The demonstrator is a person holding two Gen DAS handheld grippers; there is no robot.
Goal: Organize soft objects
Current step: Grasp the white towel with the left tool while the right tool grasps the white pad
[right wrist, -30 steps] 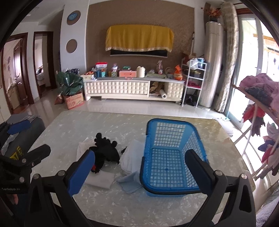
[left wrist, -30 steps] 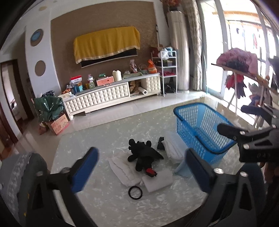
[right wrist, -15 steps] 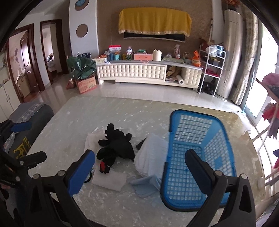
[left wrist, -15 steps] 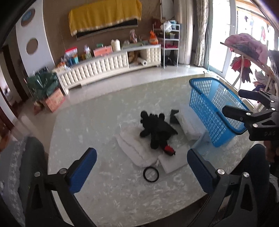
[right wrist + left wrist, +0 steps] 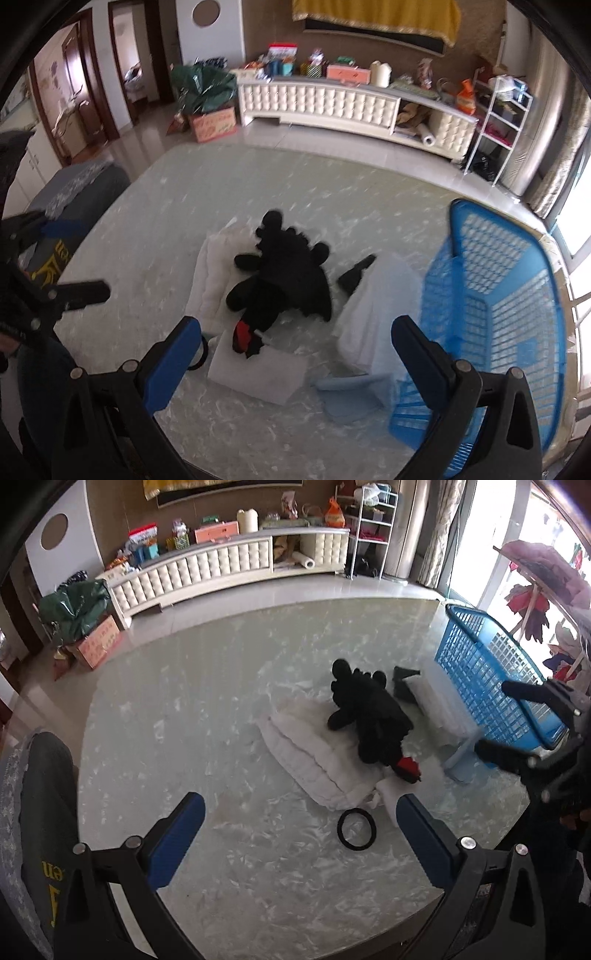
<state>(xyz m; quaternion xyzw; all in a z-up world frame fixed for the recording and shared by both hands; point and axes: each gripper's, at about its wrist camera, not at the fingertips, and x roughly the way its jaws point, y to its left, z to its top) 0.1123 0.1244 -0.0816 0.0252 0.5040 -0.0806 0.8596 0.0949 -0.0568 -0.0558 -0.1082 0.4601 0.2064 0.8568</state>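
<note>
A black plush toy (image 5: 371,723) with a red tail tip lies on a folded white quilted cloth (image 5: 314,760) on the marble table; it also shows in the right wrist view (image 5: 284,280). A white cloth (image 5: 373,306), a flat white pad (image 5: 258,373) and a light blue cloth (image 5: 351,397) lie around it. A blue plastic basket (image 5: 495,325) stands to the right. My left gripper (image 5: 299,830) is open and empty, above the table's near side. My right gripper (image 5: 295,350) is open and empty, above the pad.
A black ring (image 5: 356,829) lies on the table near the white cloth. A small dark item (image 5: 356,275) lies beside the plush. A grey chair (image 5: 40,812) stands at the table's left. A TV cabinet (image 5: 351,107) and a clothes rack (image 5: 543,576) are beyond.
Both grippers have moved forward and tilted down toward the pile of soft things. The plush and cloths look larger and closer. Nothing on the table has moved.
</note>
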